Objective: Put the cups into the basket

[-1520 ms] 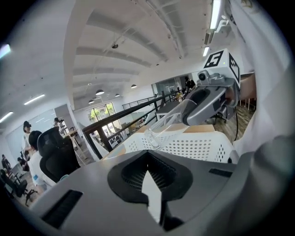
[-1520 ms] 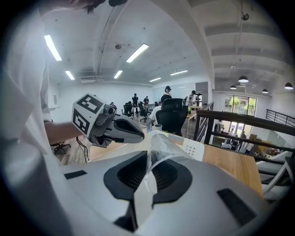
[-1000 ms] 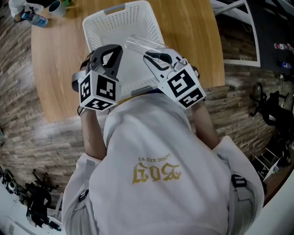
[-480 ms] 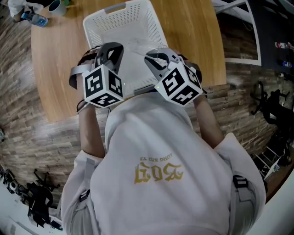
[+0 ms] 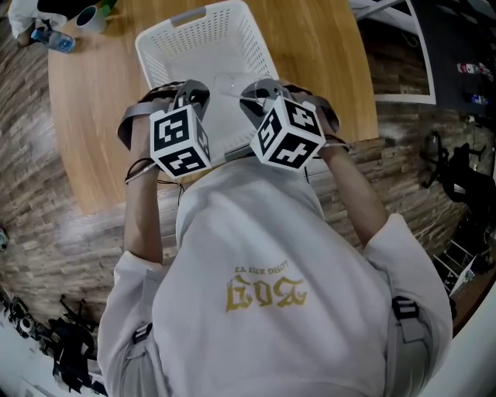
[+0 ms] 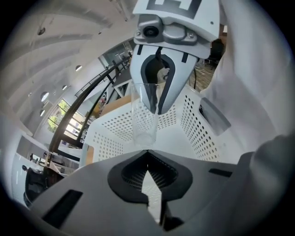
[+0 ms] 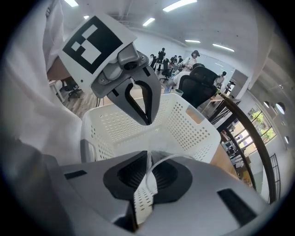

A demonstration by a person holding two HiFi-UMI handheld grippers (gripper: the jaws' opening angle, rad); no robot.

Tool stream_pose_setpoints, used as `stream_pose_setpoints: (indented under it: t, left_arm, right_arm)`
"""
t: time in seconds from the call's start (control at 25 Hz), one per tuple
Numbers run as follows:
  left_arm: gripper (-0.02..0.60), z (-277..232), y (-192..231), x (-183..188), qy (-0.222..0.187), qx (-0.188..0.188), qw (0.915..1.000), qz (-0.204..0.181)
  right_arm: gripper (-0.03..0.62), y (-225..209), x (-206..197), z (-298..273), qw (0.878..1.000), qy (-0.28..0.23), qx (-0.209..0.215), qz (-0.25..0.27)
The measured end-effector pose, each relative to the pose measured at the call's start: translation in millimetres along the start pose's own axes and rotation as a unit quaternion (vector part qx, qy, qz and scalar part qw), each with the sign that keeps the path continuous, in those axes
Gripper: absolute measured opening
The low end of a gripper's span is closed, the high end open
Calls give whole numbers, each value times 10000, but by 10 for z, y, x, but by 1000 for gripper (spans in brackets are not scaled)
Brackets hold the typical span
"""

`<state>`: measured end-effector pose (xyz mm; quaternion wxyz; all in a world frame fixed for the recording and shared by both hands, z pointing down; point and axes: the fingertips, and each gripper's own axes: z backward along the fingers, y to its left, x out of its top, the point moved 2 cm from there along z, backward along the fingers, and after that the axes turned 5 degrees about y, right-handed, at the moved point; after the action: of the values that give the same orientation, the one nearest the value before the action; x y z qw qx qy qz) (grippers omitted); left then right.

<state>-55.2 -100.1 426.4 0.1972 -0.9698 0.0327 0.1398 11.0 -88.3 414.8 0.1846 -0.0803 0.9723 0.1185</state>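
A white perforated basket (image 5: 159,54) stands on the wooden table (image 5: 93,116). Both grippers hang over its near end and face each other. My right gripper (image 7: 148,159) is shut on the rim of a clear plastic cup (image 7: 162,160). In the left gripper view that cup (image 6: 144,124) hangs upright inside the basket (image 6: 115,124), pinched at its wall by the right gripper (image 6: 156,109). My left gripper (image 6: 148,159) is shut, holding nothing; in the right gripper view the left gripper (image 7: 146,120) has its fingers drawn to a point above the basket (image 7: 184,124). From the head view the marker cubes hide the jaws.
A mug (image 5: 91,15) and a small bottle (image 5: 56,39) sit at the table's far left corner. A dark desk frame (image 5: 403,54) stands to the right, over wood-pattern floor. Chairs and people show far behind the basket in the right gripper view.
Both grippers have tipped so their marker cubes face up, and drawn closer together. The clear cup, seen above the basket before, has gone down behind them into the basket.
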Motion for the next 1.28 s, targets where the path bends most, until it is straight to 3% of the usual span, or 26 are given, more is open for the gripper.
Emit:
stream_pose_setpoints:
  t: [0.2, 0.56, 1.0, 1.28]
  left_arm:
    - [5, -129, -96, 36, 239, -421, 9983, -333]
    - [5, -209, -56, 60, 370, -430, 9916, -1159]
    - [5, -351, -69, 34, 414, -678, 9715, -2236]
    - [5, -478, -124, 25, 403, -813, 9602, -2643]
  right_arm:
    - [32, 53, -24, -151, 9986, 461, 181, 190]
    - [32, 180, -42, -279, 9920, 980, 347, 713]
    - [32, 274, -138, -426, 9825, 1502, 566, 943]
    - [32, 317, -190, -511, 9758, 1802, 677, 1040]
